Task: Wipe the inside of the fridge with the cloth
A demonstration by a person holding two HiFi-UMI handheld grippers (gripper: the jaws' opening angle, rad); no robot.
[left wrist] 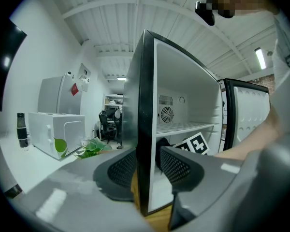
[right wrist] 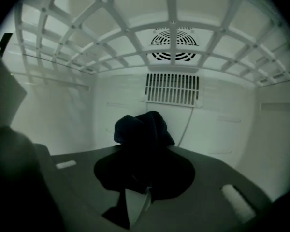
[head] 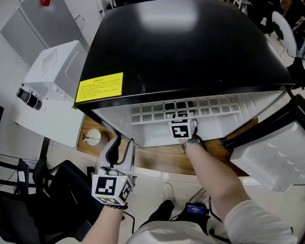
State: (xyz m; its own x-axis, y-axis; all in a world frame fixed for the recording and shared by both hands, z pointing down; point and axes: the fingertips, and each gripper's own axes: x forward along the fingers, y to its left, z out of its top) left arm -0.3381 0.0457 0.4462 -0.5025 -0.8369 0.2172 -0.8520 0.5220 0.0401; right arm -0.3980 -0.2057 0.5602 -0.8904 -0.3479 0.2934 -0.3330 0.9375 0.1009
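Reaching the right gripper point(right wrist: 144, 180) into the open fridge point(head: 183, 50), beneath the wire shelf point(right wrist: 111, 28), jaws clamping a bunched dark cloth point(right wrist: 142, 129) in front of the back wall's vent point(right wrist: 173, 89). Holding the left gripper point(left wrist: 147, 166) outside by the fridge's front corner, above the wooden bench point(head: 157, 159), jaws standing apart, gripping nothing.

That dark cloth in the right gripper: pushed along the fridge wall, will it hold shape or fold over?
Probably floppy: the cloth bunches in a soft lump past the fingers of the right gripper, so it should squash and fold against the back wall. It looks light, and clamped like this it likely won't slip free.
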